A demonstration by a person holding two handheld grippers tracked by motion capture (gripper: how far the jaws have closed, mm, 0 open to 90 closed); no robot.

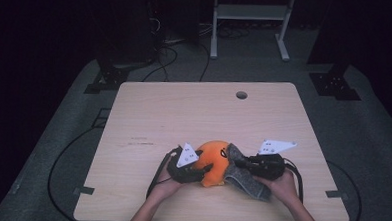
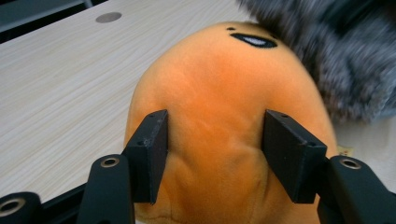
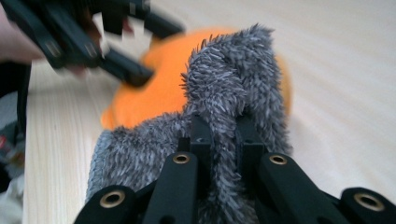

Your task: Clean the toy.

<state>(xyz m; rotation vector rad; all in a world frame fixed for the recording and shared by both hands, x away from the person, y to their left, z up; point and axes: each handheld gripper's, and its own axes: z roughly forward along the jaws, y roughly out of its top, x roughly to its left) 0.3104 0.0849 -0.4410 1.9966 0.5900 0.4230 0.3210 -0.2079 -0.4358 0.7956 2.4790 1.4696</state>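
An orange plush toy (image 1: 213,156) with a small stitched face lies near the front middle of the table. My left gripper (image 1: 205,169) holds it from the left, and in the left gripper view both pads (image 2: 152,149) dent the orange plush (image 2: 224,88) between them. A grey fuzzy cloth (image 1: 248,185) drapes over the toy's right side. My right gripper (image 1: 237,163) is shut on a fold of the cloth (image 3: 233,74), with the orange toy (image 3: 159,95) behind it. The left gripper (image 3: 135,74) appears blurred at the upper left of the right gripper view.
The pale wooden table (image 1: 184,110) has a round cable hole (image 1: 241,95) near its far edge. Beyond it are a dark floor with cables and a white stand frame (image 1: 251,13). The person's hands come in at the table's front edge.
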